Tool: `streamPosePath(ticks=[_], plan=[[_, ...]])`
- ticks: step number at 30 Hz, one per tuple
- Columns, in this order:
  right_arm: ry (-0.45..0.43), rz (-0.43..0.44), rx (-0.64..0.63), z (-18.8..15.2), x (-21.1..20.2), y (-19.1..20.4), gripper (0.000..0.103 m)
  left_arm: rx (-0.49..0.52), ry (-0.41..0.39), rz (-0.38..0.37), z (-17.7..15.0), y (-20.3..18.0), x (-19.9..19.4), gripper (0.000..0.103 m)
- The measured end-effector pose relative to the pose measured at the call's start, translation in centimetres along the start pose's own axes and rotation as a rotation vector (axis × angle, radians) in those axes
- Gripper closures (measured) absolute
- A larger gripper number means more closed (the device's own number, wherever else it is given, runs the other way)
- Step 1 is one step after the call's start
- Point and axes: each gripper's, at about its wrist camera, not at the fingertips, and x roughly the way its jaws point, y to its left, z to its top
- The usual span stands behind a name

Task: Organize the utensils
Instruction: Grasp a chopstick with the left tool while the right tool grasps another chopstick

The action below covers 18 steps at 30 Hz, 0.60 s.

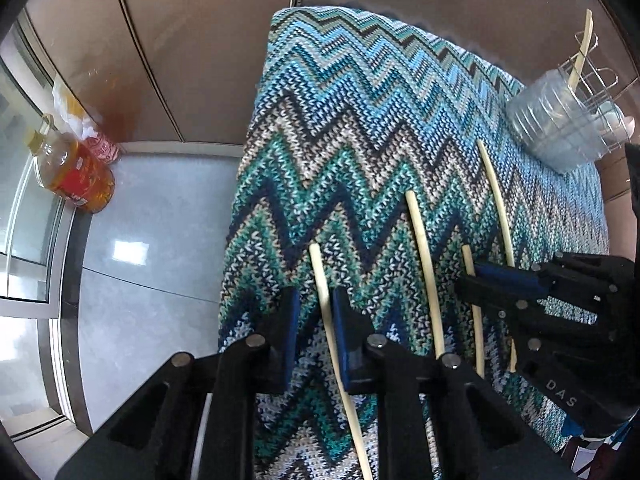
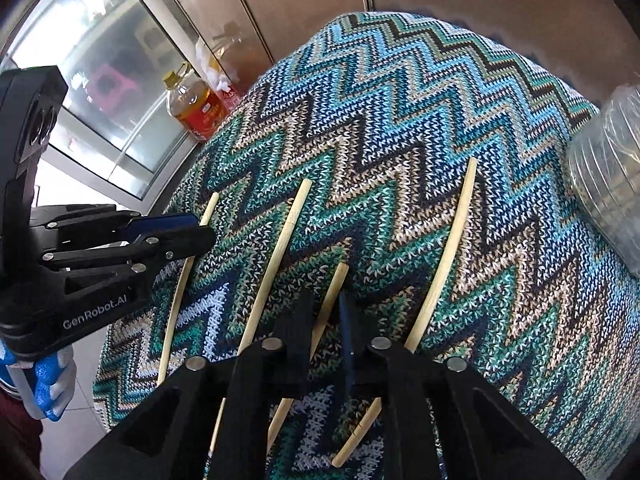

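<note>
Spread over the whole table: zigzag knit cloth (image 1: 360, 120). At its far right edge, clear ribbed container (image 1: 560, 128) set in a wire rack (image 1: 600, 80), with one standing chopstick (image 1: 582, 52) already leaning out of it.

Lying on the cloth nearer in: four chopsticks side by side, none touching, long axes all running near to far.

Straddling the leftmost chopstick (image 1: 320, 276) partway along its length: left gripper (image 1: 316, 304), pointing steeply down. Jaws narrowed around the stick, a sliver of cloth showing between one pad and the wood, so not yet pinching.

Over the third chopstick (image 2: 339, 280): right gripper (image 2: 326, 312), likewise steeply down, jaws closed across the stick's width and apparently clamped on it.

Untouched: second chopstick (image 1: 420, 240) and fourth chopstick (image 1: 496, 200).

Judged next: finish the left pinch, lift both sticks clear, carry them far and right. Container closer to the right gripper, so probably first there, stick tipped upright before release.
</note>
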Motion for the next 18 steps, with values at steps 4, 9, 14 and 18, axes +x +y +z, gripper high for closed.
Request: streamPosePath(ticks=[4, 9, 14, 18], plan=[[0.003, 0.018, 0.021, 0.4, 0.8, 0.4, 0.095, -0.008, 0.008, 0.005, 0.2, 0.1, 0.0, 0.092], [-0.004, 0.052, 0.049, -0.1, 0.3, -0.1, 0.097, -0.018, 0.014, 0.01, 0.0, 0.1, 0.0, 0.096], [-0.045, 0.089, 0.057, -1.7, -1.6, -0.4, 0.098, -0.057, 0.01, 0.0, -0.4, 0.2, -0.4, 0.099], [-0.098, 0.109, 0.042, -3.2, -4.0, -0.3, 0.098, -0.072, -0.022, -0.011, -1.0, 0.2, -1.4, 0.099]])
